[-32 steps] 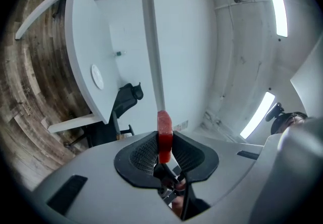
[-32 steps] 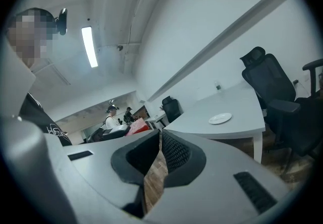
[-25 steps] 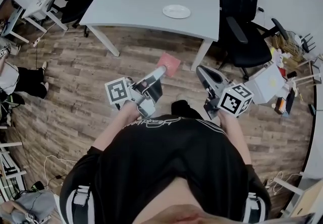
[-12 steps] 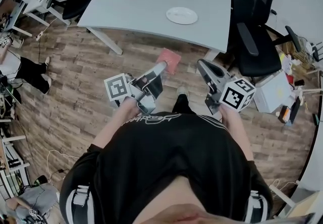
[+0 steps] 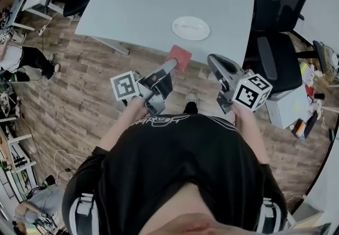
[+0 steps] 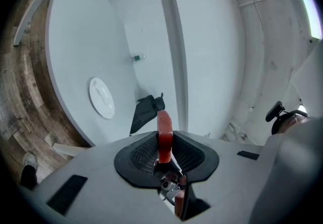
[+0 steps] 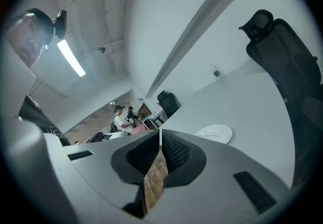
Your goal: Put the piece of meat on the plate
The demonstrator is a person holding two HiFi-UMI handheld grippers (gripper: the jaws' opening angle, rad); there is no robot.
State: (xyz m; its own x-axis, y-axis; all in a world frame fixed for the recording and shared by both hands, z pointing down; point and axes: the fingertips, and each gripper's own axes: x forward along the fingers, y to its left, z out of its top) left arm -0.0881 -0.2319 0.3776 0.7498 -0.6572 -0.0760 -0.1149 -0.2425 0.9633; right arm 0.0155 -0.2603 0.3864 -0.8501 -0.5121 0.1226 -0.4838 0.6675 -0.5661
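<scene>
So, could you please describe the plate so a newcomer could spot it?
Find the large pale table ahead of the person. Near its front edge, by the black office chair, lies the plate: round, white, empty, unlike the square red meat held in the left gripper.

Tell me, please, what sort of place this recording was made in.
Most likely an open office or lab workspace: large pale desks, black office chairs drawn up beside them, and a wood-look plank floor.
</scene>
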